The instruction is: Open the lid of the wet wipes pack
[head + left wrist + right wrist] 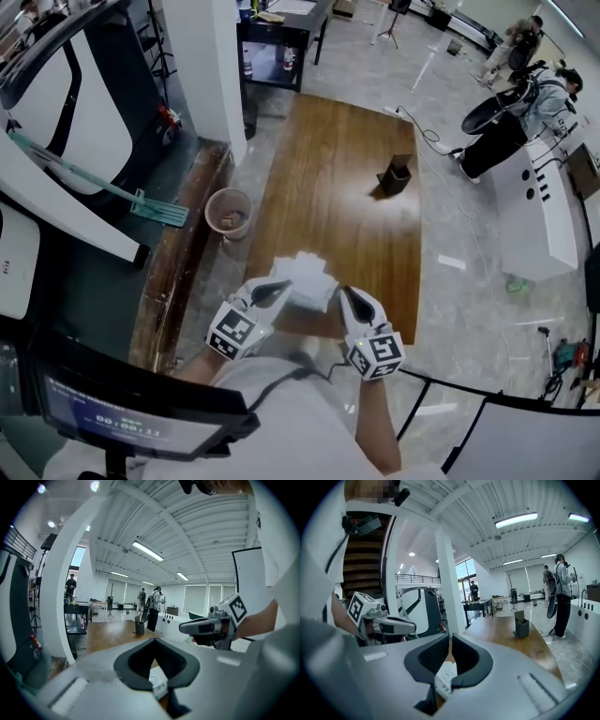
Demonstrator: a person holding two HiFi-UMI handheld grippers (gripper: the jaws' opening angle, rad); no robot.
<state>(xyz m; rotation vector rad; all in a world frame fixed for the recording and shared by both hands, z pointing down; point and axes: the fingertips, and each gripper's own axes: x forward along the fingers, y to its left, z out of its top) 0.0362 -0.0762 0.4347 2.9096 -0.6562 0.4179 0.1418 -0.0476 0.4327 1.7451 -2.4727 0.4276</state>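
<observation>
The white wet wipes pack lies at the near end of the wooden table, and its lid cannot be made out. Both grippers are held up close to my body, level, pointing out over the table. My left gripper is over the pack's left edge, my right gripper just off its right edge. In the left gripper view the jaw tips meet at the left gripper, and the pack shows far below them. The right gripper has its tips almost touching and holds nothing, with the pack below.
A black holder stands at the table's far end. A round bin sits on the floor to the left, beside a white pillar. A mop lies at the left. People stand by a white counter at the right.
</observation>
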